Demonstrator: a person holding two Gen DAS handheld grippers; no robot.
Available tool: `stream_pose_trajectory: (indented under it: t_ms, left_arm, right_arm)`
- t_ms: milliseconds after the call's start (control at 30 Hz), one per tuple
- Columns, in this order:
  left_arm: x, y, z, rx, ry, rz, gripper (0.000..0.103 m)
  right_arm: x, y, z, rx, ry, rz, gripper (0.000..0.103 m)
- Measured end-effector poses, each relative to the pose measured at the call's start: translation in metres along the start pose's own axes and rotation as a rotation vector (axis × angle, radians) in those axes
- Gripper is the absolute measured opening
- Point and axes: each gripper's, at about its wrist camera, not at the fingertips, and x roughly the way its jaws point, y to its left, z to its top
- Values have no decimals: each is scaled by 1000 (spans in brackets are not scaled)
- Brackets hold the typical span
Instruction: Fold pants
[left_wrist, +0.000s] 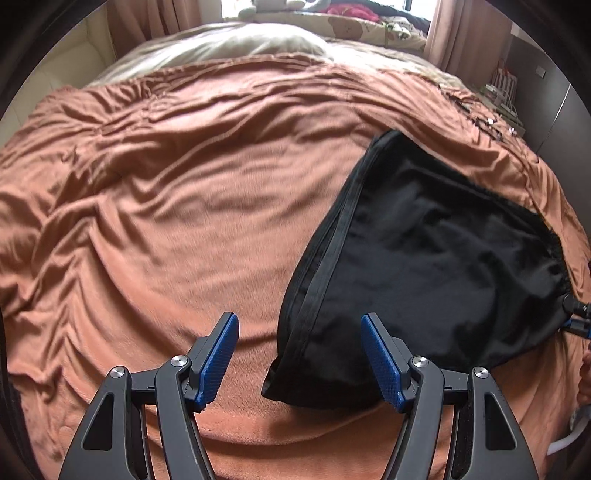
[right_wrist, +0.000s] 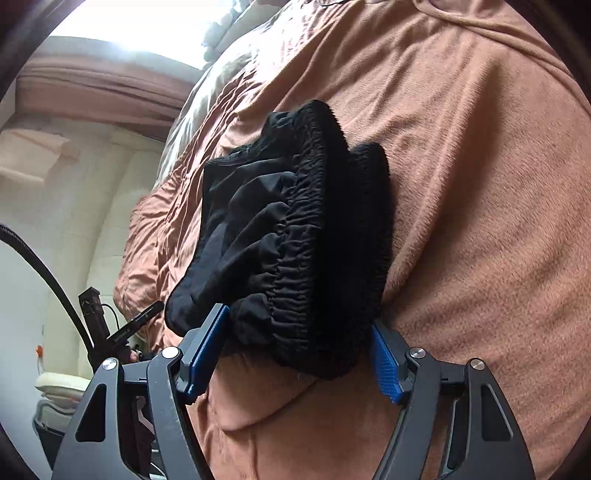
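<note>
Your pants are already down to a compact black bundle on the brown blanket covering the bed, sitting toward the right side from the left wrist view, and that tells you most of the folding looks done. You can see at least 2 layers stacked along the seamed edge that faces your left gripper, and the elastic waistband is doubled over itself in the right wrist view, gathered ridges lying one on top of the other. Your left gripper hangs just short of the near corner of the bundle, fingers spread wide with nothing between them, its right pad close to the cloth, though you cannot tell whether it touches. Your right gripper sits at the waistband end, its fingers parted on either side of the thick folded edge; the fabric bulges between the blue pads, but the gap looks wide, so you are bracketing the bundle rather than clearly pinching it. Judging by the shape, what may be left is 1 more fold to shorten the packet, or just a tidy-up: the near corner flares out a little and the top face carries soft wrinkles. If you go for another fold, both ends need lifting together so the stacked layers do not slide apart. The blanket underneath is rumpled, so expect the bundle to settle unevenly.
</note>
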Motion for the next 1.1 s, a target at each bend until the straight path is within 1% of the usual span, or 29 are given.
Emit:
stream_pose_trajectory:
  t_ms: [33,67,133,167,233,333,433,567,667,800,867,900,933,967,1000,1033,1100]
  left_arm:
    - [3,1,-1,0,6,2,70]
    - [9,2,-3,-1,15,-1,70]
    - [16,2,-5,-2,24,-10,70]
    - [19,1,-5,-1,26,-13,70]
    - [26,0,-6,3,29,-24,70]
    - [35,-4,-6,13,38,-45,70]
    - [43,-9,-6,29,51,-53,70]
    - [51,-13,-5,47,47,-41,70]
    - [54,-11,-1,44,36,-47,72]
    - [56,-8,2,25,29,-65,71]
    - [56,-4,1,1,24,-89,64]
    - [54,-2,0,-11,25,-110,53]
    - [52,-1,0,-18,25,-129,37]
    - [50,0,-1,-26,26,-148,28]
    - [48,2,-1,-39,35,-180,11]
    - [46,2,-1,-47,41,-198,9]
    - [42,3,-2,-50,41,-200,8]
  right_arm:
    - [1,0,1,-12,-1,-8,69]
    - [1,2,-3,-23,-2,-16,66]
    - [1,5,-5,-53,-7,-56,43]
    - [1,6,-7,-59,-7,-68,39]
    - [0,4,-7,-55,-12,-66,28]
    - [-5,4,-10,-48,-40,-61,24]
    - [-10,7,-15,-56,-68,-63,24]
    - [-9,11,-22,-78,-62,-75,24]
    - [-5,14,-19,-85,-52,-72,25]
    - [-7,12,-18,-78,-51,-55,25]
    - [-5,10,-16,-77,-57,-50,25]
    - [-4,10,-16,-78,-60,-49,25]
    - [-5,10,-17,-79,-63,-48,25]
    - [-6,10,-18,-83,-67,-48,25]
    - [-7,10,-19,-88,-70,-50,25]
    - [-7,11,-20,-95,-73,-53,25]
    - [-8,14,-21,-105,-77,-57,25]
